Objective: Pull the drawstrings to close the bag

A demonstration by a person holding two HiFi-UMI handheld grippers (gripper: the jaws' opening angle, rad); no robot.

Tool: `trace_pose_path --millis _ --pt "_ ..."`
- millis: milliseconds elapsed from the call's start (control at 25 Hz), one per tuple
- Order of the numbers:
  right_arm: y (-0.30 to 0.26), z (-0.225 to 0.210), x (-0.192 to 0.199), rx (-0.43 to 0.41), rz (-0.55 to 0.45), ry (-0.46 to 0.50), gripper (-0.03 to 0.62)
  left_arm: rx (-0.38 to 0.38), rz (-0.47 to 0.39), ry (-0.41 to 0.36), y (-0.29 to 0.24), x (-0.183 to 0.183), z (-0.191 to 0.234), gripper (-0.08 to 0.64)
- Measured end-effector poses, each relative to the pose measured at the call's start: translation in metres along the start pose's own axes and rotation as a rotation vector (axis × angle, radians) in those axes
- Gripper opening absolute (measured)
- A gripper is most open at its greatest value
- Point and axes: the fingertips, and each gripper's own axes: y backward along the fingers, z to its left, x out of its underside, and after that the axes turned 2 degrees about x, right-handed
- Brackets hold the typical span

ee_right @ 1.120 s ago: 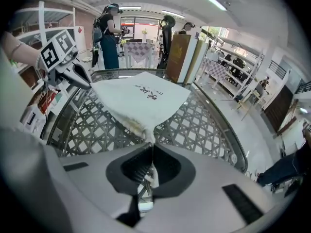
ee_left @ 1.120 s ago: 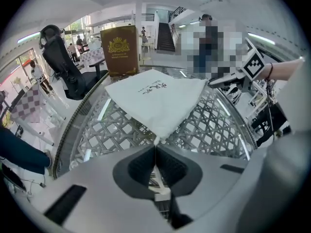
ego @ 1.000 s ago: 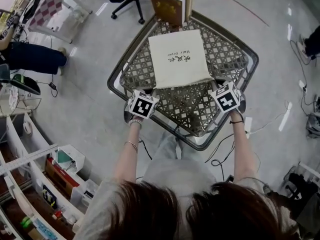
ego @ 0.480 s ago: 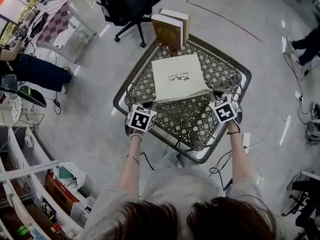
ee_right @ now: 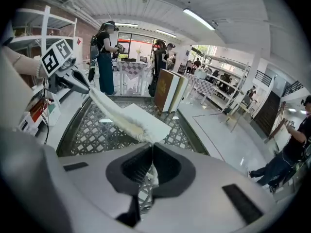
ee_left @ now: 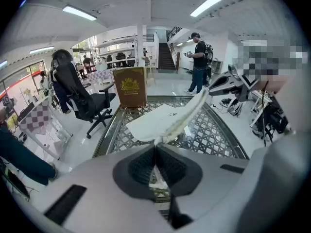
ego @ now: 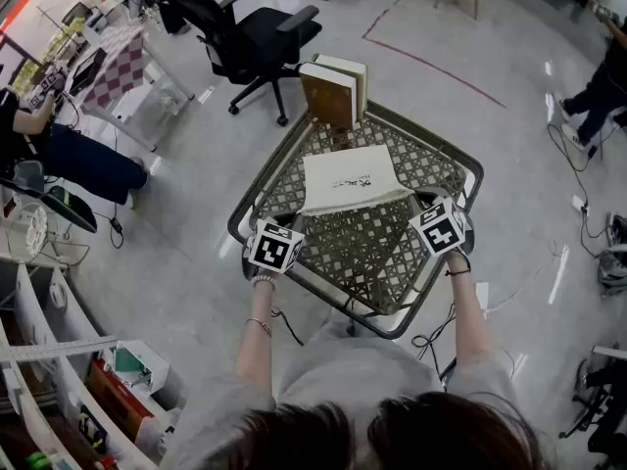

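Note:
A cream cloth bag with small dark print lies on the metal lattice table. Its near, open edge is raised and stretched between my two grippers. My left gripper is at the bag's near left corner. In the left gripper view my left gripper is shut on the drawstring, with bunched cloth coming straight out of the jaws. My right gripper is at the near right corner. Up close my right gripper is shut on a thin cord that leads to the gathered edge.
A brown book-like box stands upright at the table's far edge. A black office chair is beyond it. Cables trail on the floor at the right. Shelving is at the left. People stand around the room.
Both grippers have risen together, lifting the bag's near edge off the table. That edge now looks more gathered between them. The far part of the bag still rests on the table.

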Motion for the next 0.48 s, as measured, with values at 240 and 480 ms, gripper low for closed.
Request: trace_pose_path --millis 240,480 --pt "0.015 -0.006 -0.017 0.028 -0.041 -0.001 0.025 -0.012 -0.035 -0.019 0.015 -0.016 0.006 0.028" --pt "0.036 -0.01 -0.024 0.052 -0.09 -0.061 0.025 -0.026 -0.086 -0.017 0.037 -0.039 0.008 0.027"
